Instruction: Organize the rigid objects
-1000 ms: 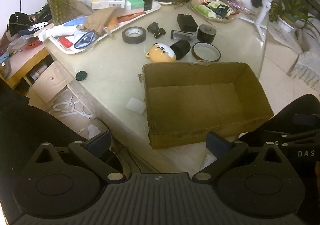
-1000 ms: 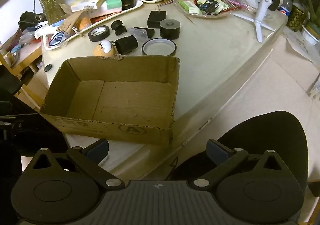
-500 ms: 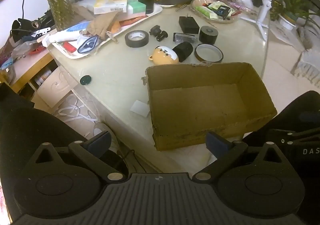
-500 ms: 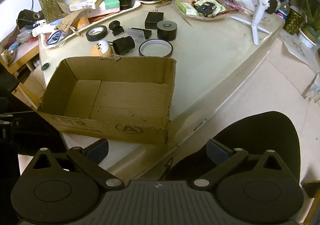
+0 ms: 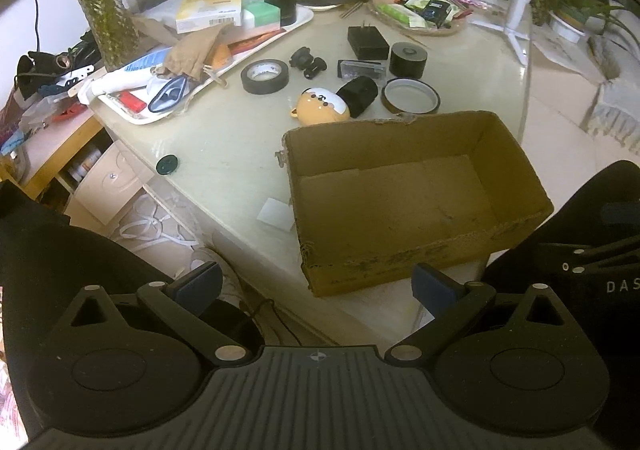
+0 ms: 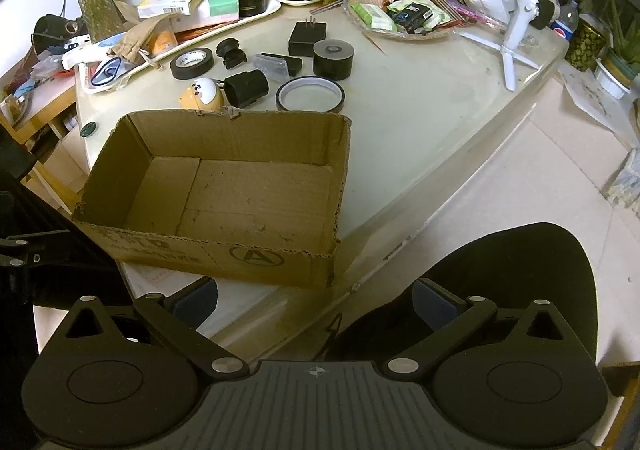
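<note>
The left tool hangs with its 2 fingers spread wide and holds nothing, short of the near edge of the pale glossy surface. The right tool is equally wide and bare, over that edge. Just ahead of both sits the open brown cardboard box, its inside bare. Beyond its far wall lie the yellow bear-faced toy, touching a black cylinder, a thin black-rimmed ring, a roll of black tape, a squat black round puck and a black plug adapter.
</note>
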Demonstrator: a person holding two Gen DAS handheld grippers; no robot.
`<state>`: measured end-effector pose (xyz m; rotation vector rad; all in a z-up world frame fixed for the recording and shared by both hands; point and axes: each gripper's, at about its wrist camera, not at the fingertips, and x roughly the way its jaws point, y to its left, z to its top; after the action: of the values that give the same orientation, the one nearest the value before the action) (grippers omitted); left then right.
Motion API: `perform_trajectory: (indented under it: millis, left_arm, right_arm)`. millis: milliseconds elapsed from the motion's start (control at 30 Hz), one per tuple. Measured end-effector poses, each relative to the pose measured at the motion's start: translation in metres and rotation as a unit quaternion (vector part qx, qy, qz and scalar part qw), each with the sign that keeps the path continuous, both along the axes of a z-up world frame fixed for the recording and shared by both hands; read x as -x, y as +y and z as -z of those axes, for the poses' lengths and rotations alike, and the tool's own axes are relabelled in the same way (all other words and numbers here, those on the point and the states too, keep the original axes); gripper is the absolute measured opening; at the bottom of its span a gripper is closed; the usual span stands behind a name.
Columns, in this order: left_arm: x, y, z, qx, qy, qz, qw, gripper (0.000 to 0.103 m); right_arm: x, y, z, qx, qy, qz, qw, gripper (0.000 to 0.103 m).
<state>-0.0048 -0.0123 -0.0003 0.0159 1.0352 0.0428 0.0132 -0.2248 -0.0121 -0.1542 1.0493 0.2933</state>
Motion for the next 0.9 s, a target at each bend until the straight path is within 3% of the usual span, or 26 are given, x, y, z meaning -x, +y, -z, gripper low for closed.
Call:
perform_trajectory:
  millis: [900]
  left_arm:
    - [-0.0019,0.0011,0.0049,0.005,0.012,0.003,0.9999,0.103]
  right_arm:
    - [0.0018,0.0031,0.0009,0.011,-0.002,-0.002,1.000,0.103]
